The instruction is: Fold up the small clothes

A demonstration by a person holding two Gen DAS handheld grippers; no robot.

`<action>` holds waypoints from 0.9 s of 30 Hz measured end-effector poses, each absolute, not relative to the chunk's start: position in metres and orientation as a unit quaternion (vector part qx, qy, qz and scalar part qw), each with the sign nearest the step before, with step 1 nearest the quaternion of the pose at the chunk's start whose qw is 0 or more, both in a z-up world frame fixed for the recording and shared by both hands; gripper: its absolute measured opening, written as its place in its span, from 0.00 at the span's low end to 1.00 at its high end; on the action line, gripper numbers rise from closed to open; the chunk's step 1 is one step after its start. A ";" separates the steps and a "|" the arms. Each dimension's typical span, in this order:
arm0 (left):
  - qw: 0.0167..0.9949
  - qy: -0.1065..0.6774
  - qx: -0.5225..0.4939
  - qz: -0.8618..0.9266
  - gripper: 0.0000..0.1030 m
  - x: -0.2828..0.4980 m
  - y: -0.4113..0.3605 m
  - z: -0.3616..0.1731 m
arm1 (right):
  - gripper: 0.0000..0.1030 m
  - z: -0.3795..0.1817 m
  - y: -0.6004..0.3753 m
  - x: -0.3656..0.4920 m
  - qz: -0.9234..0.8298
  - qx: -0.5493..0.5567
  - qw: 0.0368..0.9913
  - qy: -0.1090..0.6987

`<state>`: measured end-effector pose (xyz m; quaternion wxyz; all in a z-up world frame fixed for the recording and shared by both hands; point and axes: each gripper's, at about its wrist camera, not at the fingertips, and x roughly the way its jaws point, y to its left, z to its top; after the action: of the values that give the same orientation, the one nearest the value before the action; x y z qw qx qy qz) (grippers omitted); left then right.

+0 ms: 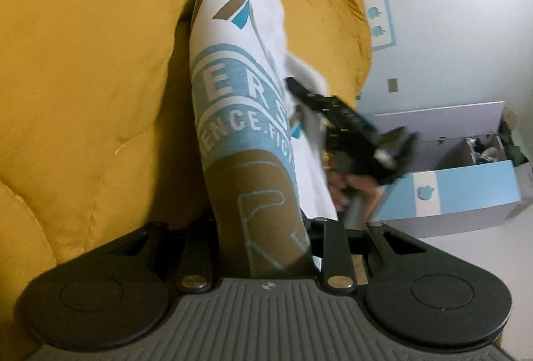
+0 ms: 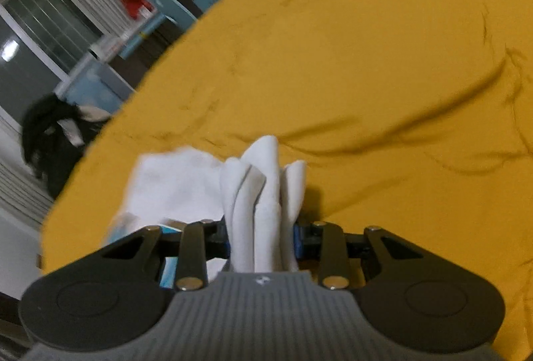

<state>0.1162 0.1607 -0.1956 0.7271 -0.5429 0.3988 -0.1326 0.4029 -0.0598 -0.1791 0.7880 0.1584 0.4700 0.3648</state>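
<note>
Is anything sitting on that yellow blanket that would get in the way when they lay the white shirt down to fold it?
Nothing visible does. Both grippers already grip the white shirt: the left gripper on its printed part, the right gripper on a bunched white edge. The yellow blanket beyond it shows only wrinkles, with no other item in view.

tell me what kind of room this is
Probably a child's bedroom. The white printed shirt is being handled over a mustard-yellow quilted bedspread, a blue-and-white toy chest stands by a wall with blue decals, and a curtained window shows across the room.
</note>
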 end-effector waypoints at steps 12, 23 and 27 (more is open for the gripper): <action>0.757 0.468 -0.452 -0.051 0.57 0.075 0.189 -0.130 | 0.47 -0.112 -0.134 0.335 0.360 0.124 0.840 0.387; 0.827 0.389 -0.396 -0.086 0.57 0.099 0.144 -0.081 | 0.43 -0.087 -0.146 0.184 0.434 0.148 0.818 0.347; 0.818 0.409 -0.393 -0.098 0.57 0.102 0.118 -0.107 | 0.40 -0.111 -0.156 0.175 0.399 0.137 0.820 0.387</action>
<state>0.1022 0.1176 -0.1073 0.8177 -0.3927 0.4093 -0.0985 0.1748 -0.1556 -0.1108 0.8197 0.1371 0.3870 0.3994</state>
